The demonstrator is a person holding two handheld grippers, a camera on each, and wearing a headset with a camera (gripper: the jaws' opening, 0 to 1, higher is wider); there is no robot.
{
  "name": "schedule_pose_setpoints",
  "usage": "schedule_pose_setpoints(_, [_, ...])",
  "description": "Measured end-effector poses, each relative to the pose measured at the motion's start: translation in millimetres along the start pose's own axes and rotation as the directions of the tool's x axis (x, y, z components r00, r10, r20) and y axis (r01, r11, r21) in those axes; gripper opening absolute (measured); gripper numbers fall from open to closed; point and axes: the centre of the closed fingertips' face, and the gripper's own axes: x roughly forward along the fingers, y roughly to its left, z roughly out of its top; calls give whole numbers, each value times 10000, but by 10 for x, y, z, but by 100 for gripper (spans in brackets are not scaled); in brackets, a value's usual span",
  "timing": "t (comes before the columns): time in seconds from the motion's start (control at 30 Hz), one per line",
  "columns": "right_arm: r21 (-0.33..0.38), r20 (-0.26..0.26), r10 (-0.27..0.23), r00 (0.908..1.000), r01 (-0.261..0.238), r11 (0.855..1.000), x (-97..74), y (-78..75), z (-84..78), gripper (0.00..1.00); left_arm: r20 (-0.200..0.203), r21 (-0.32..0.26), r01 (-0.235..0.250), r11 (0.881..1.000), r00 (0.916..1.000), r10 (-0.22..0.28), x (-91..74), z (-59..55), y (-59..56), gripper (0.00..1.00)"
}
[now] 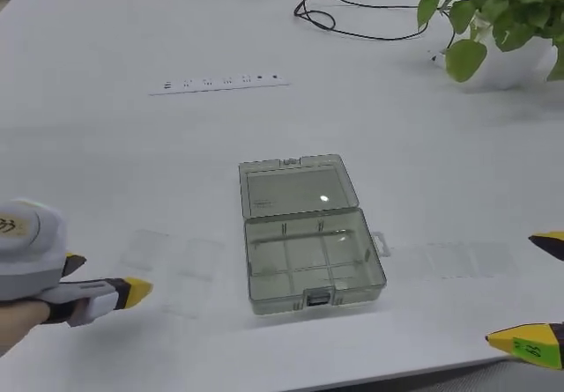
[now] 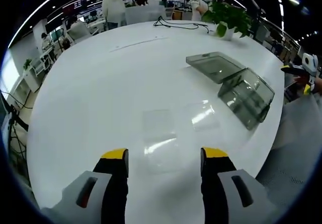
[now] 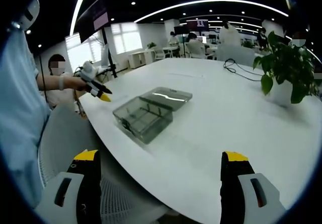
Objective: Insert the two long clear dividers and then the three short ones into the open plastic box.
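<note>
The smoky clear plastic box [image 1: 313,269] lies open mid-table, lid [image 1: 298,188] laid back flat; faint grid lines show inside it. Clear dividers lie flat on the table: three to its left [image 1: 198,260] and more to its right [image 1: 451,260]. My left gripper [image 1: 104,277] hovers open at the left edge, short of the left dividers [image 2: 160,151], which lie just beyond its yellow tips [image 2: 114,156]. My right gripper [image 1: 538,292] stands wide open at the right edge with nothing between its fingers [image 3: 235,157]. The box [image 3: 143,116] is well ahead of it.
A potted plant [image 1: 493,22] in a white pot stands at the back right, with a black cable [image 1: 352,13] beside it. A white strip with small dark marks [image 1: 220,82] lies at the back. The table's near edge [image 1: 352,376] runs just below the box.
</note>
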Motion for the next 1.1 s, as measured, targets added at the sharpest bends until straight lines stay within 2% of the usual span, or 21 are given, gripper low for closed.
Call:
schedule_pose_setpoints(0.1, [36, 15, -4, 10000, 4, 10000, -9, 0, -12, 100, -49, -104, -37, 9999, 10000, 36, 45, -16, 1, 54])
schedule_pose_setpoints(0.2, [61, 18, -39, 10000, 39, 10000, -22, -13, -25, 100, -182, 29, -39, 10000, 9998, 39, 75, -39, -16, 48])
schedule_pose_setpoints(0.67, [206, 38, -125, 9999, 124, 9997, -55, -38, -67, 100, -569, 55, -346, 9994, 9978, 349, 200, -94, -27, 40])
schedule_pose_setpoints(0.83, [212, 51, -154, 9999, 153, 9997, -63, -53, -68, 100, -653, 51, -434, 9990, 9969, 436, 226, -114, -27, 38])
schedule_pose_setpoints(1.1, [244, 93, -206, 9997, 203, 9995, -72, -66, -73, 100, -583, -307, -510, 9982, 9971, 491, 246, -105, -11, 36])
